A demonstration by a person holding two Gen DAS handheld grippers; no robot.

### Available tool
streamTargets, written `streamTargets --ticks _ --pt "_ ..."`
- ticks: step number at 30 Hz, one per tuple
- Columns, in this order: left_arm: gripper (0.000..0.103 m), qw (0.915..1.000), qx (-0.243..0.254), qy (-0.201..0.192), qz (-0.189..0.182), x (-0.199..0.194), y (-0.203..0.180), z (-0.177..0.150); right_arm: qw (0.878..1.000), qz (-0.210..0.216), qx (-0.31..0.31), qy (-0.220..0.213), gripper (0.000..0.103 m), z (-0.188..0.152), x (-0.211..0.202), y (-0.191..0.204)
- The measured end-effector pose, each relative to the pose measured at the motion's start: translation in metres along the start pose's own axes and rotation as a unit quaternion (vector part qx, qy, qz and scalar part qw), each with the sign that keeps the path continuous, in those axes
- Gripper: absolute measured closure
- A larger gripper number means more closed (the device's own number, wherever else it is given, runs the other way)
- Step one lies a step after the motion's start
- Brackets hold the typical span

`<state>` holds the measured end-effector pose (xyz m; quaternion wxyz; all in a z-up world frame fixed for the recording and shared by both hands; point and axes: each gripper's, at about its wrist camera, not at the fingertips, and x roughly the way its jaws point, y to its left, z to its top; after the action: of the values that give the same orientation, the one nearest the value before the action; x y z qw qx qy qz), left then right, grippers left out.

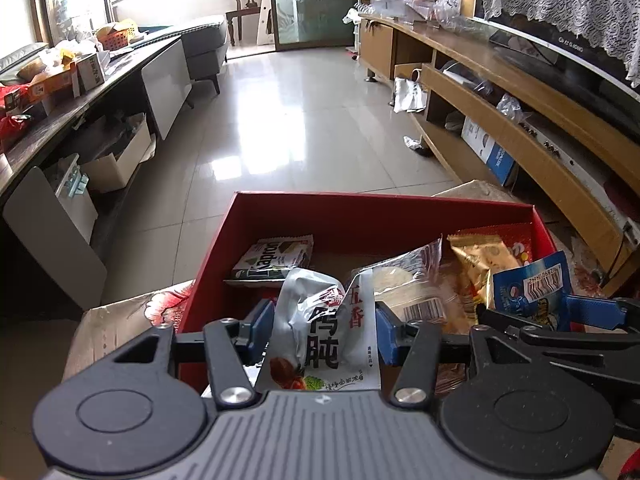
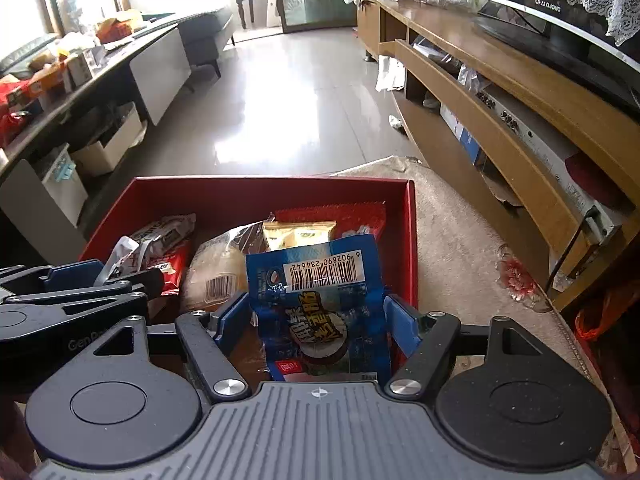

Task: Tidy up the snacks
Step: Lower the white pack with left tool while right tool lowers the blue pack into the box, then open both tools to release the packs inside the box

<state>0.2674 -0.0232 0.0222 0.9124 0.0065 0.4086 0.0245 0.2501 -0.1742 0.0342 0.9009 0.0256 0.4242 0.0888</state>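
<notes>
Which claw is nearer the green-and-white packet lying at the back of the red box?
Left. The left claw, shut on a silver packet, sits just in front of the green-and-white packet. The right claw, holding a blue packet, is across the red box.

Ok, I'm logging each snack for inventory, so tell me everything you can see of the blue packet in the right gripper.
The blue packet is a glossy, crinkled plastic pouch with a white barcode label near its top edge and a dark round picture with lettering lower down. It stands roughly upright, its print upside down in the right wrist view, clamped at both side edges by the right gripper above the near end of the red box.
</notes>
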Motion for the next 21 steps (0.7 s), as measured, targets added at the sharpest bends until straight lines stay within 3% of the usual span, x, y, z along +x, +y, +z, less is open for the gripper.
streamTargets --ticks 10,18,21 --pt "0.042 1.0000 -0.008 0.005 0.001 -0.004 0.007 0.002 1.000 -0.003 0.003 -0.017 0.019 0.005 -0.009 -0.001" --pt "0.039 0.9996 -0.025 0.014 0.003 -0.017 0.018 -0.002 1.000 -0.019 0.000 -0.022 0.019 0.005 -0.019 -0.002" --pt "0.033 0.9995 -0.030 0.011 -0.002 -0.028 0.022 -0.008 0.999 -0.023 0.002 -0.025 0.018 0.005 -0.029 -0.001"
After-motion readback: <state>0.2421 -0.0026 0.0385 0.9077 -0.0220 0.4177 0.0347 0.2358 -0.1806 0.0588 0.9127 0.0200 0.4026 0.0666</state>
